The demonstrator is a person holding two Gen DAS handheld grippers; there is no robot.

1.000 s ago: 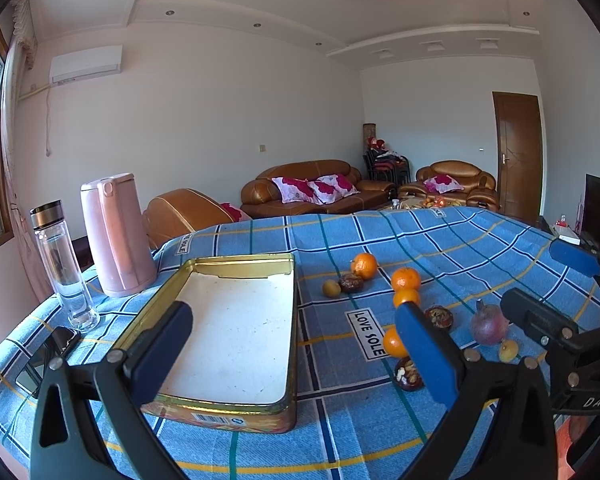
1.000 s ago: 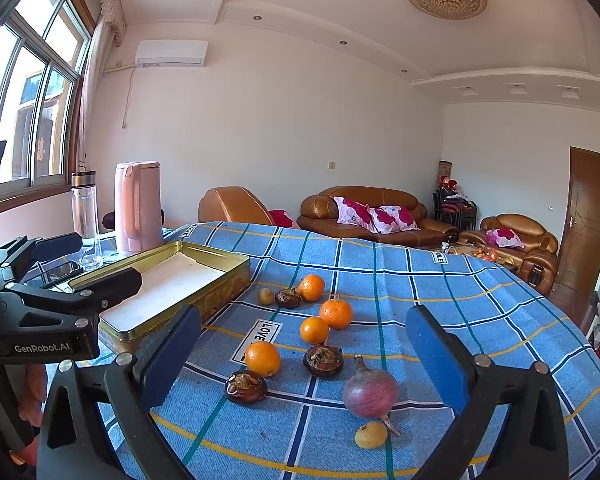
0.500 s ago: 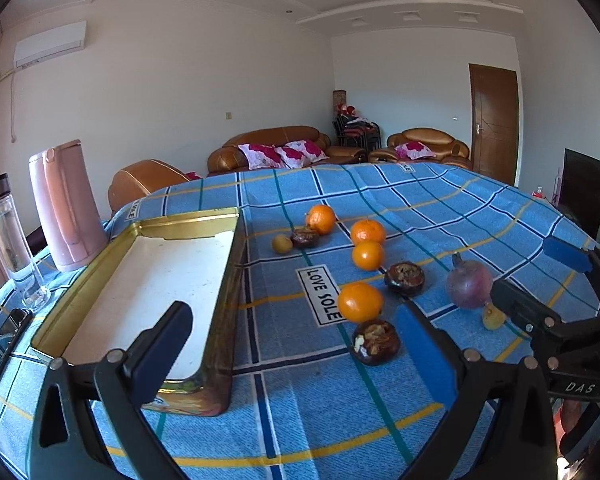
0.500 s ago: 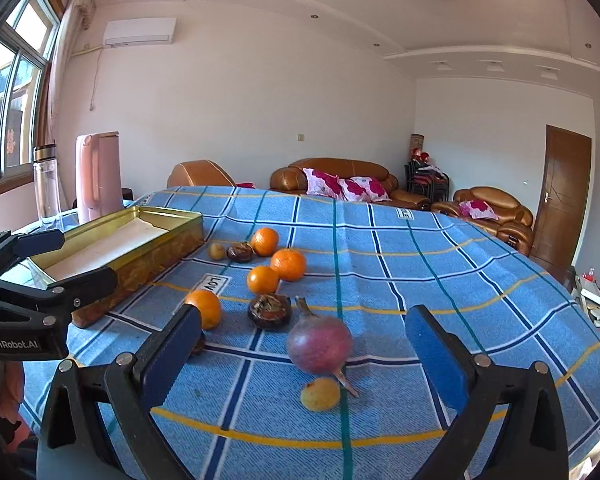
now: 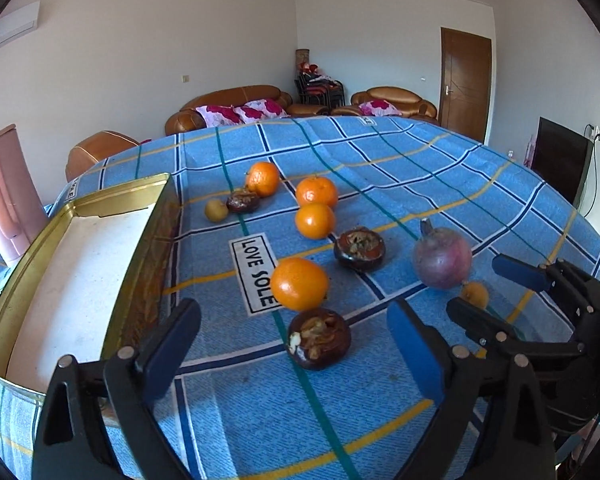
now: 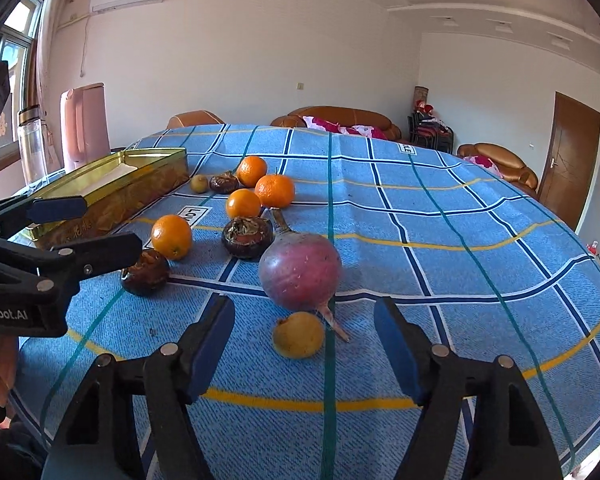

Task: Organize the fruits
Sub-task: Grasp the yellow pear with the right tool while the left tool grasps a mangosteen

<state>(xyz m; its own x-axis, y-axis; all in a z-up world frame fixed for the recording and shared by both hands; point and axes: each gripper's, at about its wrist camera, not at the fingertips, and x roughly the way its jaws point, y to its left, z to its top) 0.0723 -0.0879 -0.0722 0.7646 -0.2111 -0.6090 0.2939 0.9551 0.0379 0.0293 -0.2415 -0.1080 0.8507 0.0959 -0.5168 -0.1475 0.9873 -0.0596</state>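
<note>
Fruits lie on a blue checked tablecloth. My left gripper [image 5: 296, 344] is open, its jaws either side of a dark brown mangosteen [image 5: 319, 338], with an orange [image 5: 299, 283] just behind. My right gripper [image 6: 304, 344] is open over a small yellow fruit [image 6: 298, 334], with a purple round fruit [image 6: 300, 270] just beyond it. More oranges [image 5: 315, 220] and another mangosteen [image 5: 360, 249] lie farther back. A gold tin tray [image 5: 80, 256] with a white inside stands at the left, with no fruit in it.
A pink kettle [image 6: 84, 124] and a clear bottle [image 6: 32, 144] stand behind the tray at the table's left. The right gripper shows at the right of the left wrist view [image 5: 496, 296]. Sofas and a door are in the background.
Both grippers have moved forward and down toward the fruits. The mangosteen now sits between the left jaws and the yellow fruit between the right jaws. No fruit has moved.
</note>
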